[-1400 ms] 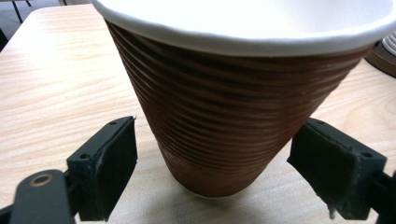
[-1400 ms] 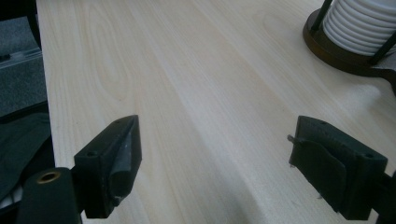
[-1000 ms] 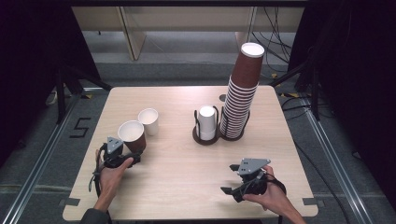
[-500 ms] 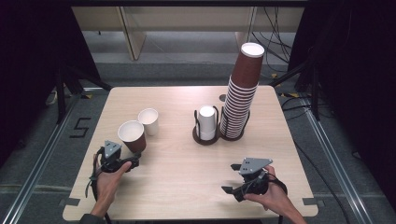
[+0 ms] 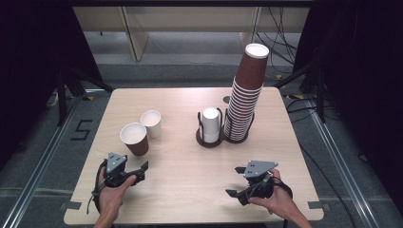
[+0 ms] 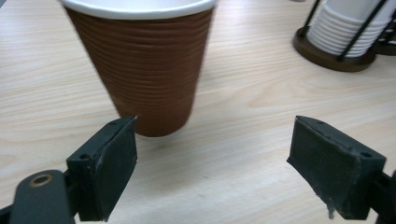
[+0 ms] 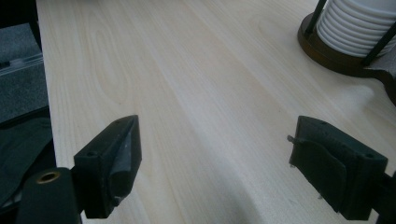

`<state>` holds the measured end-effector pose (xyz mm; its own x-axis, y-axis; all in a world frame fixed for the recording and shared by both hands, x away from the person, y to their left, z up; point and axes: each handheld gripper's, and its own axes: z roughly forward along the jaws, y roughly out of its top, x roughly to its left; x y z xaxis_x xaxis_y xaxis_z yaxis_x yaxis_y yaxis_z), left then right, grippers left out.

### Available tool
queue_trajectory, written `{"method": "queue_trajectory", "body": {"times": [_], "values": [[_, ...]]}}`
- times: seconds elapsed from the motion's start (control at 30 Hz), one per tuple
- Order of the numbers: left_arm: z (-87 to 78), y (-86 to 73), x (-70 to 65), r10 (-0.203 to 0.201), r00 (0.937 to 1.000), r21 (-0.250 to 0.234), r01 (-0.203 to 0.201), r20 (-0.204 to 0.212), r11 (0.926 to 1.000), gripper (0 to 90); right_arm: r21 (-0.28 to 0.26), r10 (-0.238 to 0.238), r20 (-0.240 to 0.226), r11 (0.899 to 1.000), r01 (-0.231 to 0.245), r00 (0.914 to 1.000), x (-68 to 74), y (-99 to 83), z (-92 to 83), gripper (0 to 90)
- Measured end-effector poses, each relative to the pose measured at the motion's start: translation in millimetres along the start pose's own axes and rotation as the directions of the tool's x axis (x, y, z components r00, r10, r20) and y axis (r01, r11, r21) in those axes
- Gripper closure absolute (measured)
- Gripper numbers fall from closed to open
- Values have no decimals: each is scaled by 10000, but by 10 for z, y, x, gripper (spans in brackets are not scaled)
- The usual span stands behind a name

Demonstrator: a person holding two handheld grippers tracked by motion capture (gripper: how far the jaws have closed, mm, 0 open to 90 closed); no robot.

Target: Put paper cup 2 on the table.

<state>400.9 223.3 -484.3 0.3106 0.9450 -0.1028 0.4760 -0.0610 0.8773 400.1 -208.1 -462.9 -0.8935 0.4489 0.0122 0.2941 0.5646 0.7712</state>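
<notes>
Brown paper cup just ahead of the left claw
Left claw point(image 5: 142, 170) open and empty; the brown paper cup point(image 5: 134, 138) stands upright beyond its jaws near the counter's point(image 5: 190, 190) left edge

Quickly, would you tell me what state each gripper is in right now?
Left gripper: open, empty, brown cup just ahead.
Right gripper: open, empty.
</notes>
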Motion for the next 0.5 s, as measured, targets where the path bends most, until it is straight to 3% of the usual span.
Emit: {"method": "queue_trajectory", "body": {"times": [0.17, 0.33, 0.5], "values": [[-41, -2, -154, 185, 9985, -83, -181, 514, 9998, 147, -13, -10, 3, 10000, 10, 10000, -1, -2, 2, 169], [-52, -12, -370, 325, 9885, -126, -310, 1474, 9994, 148, -332, 274, -213, 9991, -281, 9994, -6, -2, -12, 169], [-67, -27, -485, 550, 9828, -102, -540, 1762, 9985, 148, -515, 606, -377, 9967, -625, 9975, -14, -8, -40, 168]]}}
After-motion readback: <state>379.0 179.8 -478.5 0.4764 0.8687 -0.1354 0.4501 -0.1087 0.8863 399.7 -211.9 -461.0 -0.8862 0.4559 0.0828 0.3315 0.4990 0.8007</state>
